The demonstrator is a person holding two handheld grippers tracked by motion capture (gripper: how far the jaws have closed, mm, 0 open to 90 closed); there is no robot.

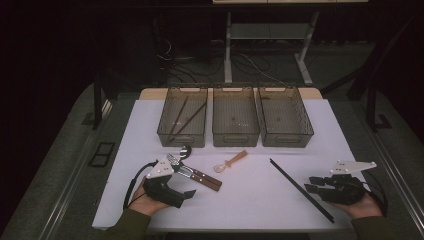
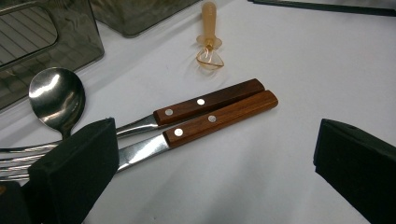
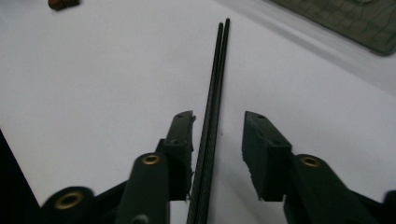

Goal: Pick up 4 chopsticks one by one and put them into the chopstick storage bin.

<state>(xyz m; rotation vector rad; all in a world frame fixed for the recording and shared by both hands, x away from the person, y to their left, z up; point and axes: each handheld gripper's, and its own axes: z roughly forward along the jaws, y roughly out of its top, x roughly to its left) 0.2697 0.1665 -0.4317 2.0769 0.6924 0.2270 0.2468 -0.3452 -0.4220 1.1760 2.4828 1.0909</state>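
Note:
My left gripper [image 1: 184, 197] rests open on the white mat, its jaws pointing right. In its own view the left gripper [image 2: 217, 154] faces a wooden-handled knife [image 2: 224, 116] and fork [image 2: 210, 100] lying side by side, with a metal spoon [image 2: 56, 95] behind them. Beyond lies a small clear spoon with an orange handle [image 2: 208, 37]. My right gripper [image 1: 310, 184] is open, low over a pair of black chopsticks [image 1: 300, 189]. In the right gripper view the chopsticks [image 3: 219, 70] run between the jaws of the right gripper [image 3: 217, 119], closer to the left one.
Three smoky clear bins stand in a row at the back: the left bin [image 1: 170, 132] holds brown chopsticks [image 1: 182, 117], then the middle bin [image 1: 235, 137] and the right bin [image 1: 287, 140]. The mat's front edge [image 1: 225, 227] is close to both hands.

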